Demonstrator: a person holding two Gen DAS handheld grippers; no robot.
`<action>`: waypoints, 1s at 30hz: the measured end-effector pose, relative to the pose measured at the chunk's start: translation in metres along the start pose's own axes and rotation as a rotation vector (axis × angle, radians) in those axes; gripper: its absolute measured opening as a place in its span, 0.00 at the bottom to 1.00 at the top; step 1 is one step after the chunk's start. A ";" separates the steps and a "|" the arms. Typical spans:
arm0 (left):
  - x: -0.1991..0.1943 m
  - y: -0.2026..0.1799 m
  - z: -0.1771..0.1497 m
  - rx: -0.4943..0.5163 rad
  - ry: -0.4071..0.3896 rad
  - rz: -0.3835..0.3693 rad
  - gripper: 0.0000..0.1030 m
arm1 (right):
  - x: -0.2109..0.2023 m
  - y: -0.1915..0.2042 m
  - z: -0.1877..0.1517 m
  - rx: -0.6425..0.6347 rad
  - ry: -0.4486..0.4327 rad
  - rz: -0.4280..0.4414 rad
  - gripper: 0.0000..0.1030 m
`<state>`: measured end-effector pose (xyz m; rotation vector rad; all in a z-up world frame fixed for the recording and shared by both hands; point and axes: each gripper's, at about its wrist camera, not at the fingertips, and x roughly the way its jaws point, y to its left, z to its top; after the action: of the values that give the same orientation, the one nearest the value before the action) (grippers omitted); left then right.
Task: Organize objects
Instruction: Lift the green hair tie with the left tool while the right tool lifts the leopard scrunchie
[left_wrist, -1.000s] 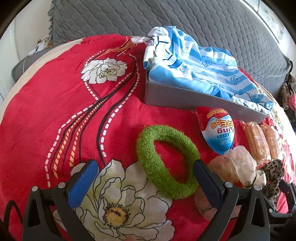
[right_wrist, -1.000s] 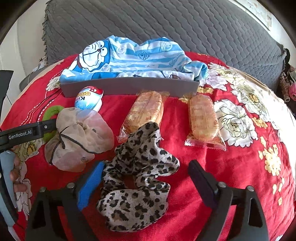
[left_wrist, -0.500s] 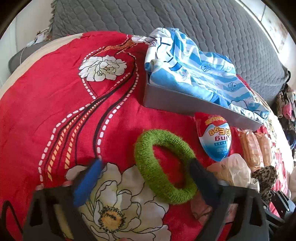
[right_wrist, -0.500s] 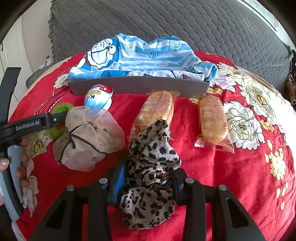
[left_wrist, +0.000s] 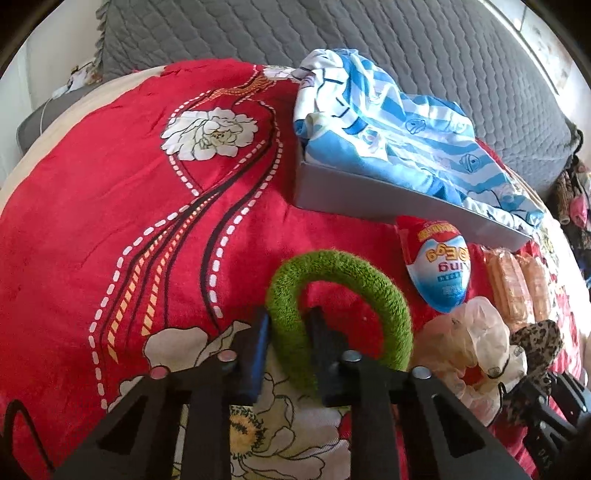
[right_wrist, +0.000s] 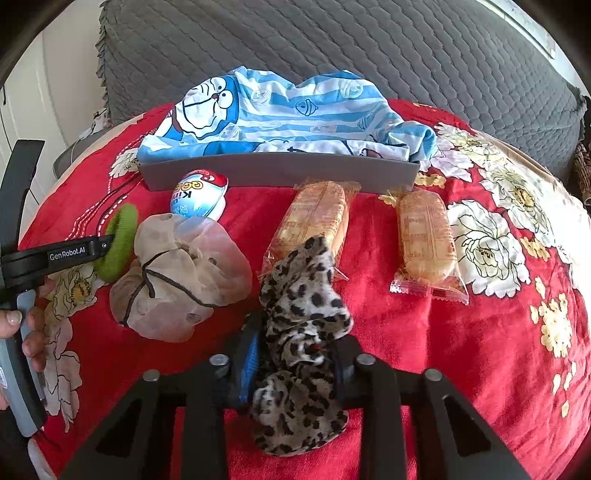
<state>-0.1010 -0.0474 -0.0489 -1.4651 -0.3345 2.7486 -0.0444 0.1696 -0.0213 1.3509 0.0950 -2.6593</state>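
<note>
My left gripper (left_wrist: 290, 332) is shut on the near left side of a fuzzy green hair ring (left_wrist: 373, 291) that lies on the red flowered blanket. My right gripper (right_wrist: 295, 350) is shut on a leopard-print scrunchie (right_wrist: 303, 306), bunched up between the jaws. A sheer beige scrunchie (right_wrist: 177, 284) lies between the two; it also shows in the left wrist view (left_wrist: 476, 347). The green ring (right_wrist: 120, 240) and the left gripper's body (right_wrist: 55, 254) appear at the left of the right wrist view.
A grey tray (right_wrist: 277, 171) holding a blue striped cartoon cloth (right_wrist: 288, 114) stands at the back. A toy egg (right_wrist: 199, 194) and two wrapped cakes (right_wrist: 314, 218) (right_wrist: 424, 236) lie in front of it. A grey quilted cushion (right_wrist: 332, 44) is behind.
Both grippers closed: the left one shut on the green ring's left side, the right one shut on the leopard scrunchie and bunched it up.
</note>
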 end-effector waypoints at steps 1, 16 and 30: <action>0.000 -0.001 0.000 0.008 0.002 0.002 0.17 | 0.000 0.000 0.000 0.000 0.000 0.000 0.21; -0.017 -0.011 -0.005 0.045 -0.016 -0.004 0.13 | -0.019 0.001 0.006 0.007 -0.028 0.044 0.08; -0.045 -0.020 -0.014 0.081 -0.036 0.000 0.13 | -0.036 0.001 0.010 0.006 -0.058 0.046 0.08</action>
<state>-0.0662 -0.0298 -0.0152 -1.3983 -0.2211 2.7561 -0.0317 0.1709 0.0134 1.2606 0.0489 -2.6602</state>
